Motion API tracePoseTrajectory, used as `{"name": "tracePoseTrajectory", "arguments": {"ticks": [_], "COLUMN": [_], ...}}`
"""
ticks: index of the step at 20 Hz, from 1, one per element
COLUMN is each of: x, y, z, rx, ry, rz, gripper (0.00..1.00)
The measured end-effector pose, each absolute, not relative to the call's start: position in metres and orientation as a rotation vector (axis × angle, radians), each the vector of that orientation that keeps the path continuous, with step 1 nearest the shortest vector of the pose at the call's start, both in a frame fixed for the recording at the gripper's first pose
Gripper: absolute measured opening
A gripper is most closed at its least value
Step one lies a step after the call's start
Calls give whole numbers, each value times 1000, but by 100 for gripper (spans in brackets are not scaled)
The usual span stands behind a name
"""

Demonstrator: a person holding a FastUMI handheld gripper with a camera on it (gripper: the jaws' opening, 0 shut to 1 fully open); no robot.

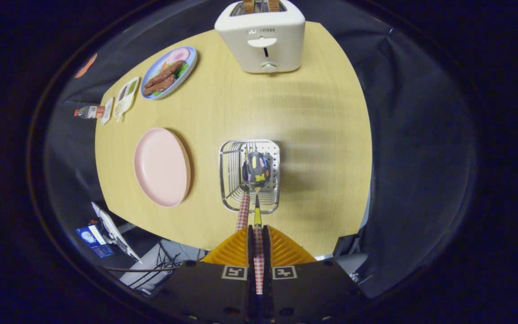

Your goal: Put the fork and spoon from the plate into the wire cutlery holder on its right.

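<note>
On the bench (313,117), the wire cutlery holder (229,180) stands just ahead of my gripper (258,231), whose jaws pinch the spoon (256,169) by its handle, bowl inside the holder. The fork (243,211) leans in the holder, just left of the spoon. The plate (161,167) lies left of the holder. Far behind stands a toaster (262,38); far left, a plate of food (169,72).

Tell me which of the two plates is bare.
The pink plate, just left of the wire holder, is bare. The blue plate farther back holds food. The claw is shut on a checked handle.
</note>
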State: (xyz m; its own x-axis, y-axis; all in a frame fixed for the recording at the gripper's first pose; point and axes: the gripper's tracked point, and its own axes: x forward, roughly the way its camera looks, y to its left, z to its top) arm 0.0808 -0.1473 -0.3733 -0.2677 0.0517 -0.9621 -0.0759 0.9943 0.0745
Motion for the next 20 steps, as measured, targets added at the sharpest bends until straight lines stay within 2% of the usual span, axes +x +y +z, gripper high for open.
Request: {"name": "tracePoseTrajectory", "arguments": {"ticks": [7,8,15,16,17,19,20], "x": [87,88,105,107,110,113,111], "y": [-139,-138,-129,-128,-127,-122,-117], "z": [-386,-386,-385,-384,-382,-379,-374], "rx": [-13,-17,-35,-40,-40,-56,-54], "ry": [1948,1955,1871,1854,1829,1779,1763], "rz": [94,85,96,96,100,125,139], "gripper": [5,10,14,22,23,31,39]}}
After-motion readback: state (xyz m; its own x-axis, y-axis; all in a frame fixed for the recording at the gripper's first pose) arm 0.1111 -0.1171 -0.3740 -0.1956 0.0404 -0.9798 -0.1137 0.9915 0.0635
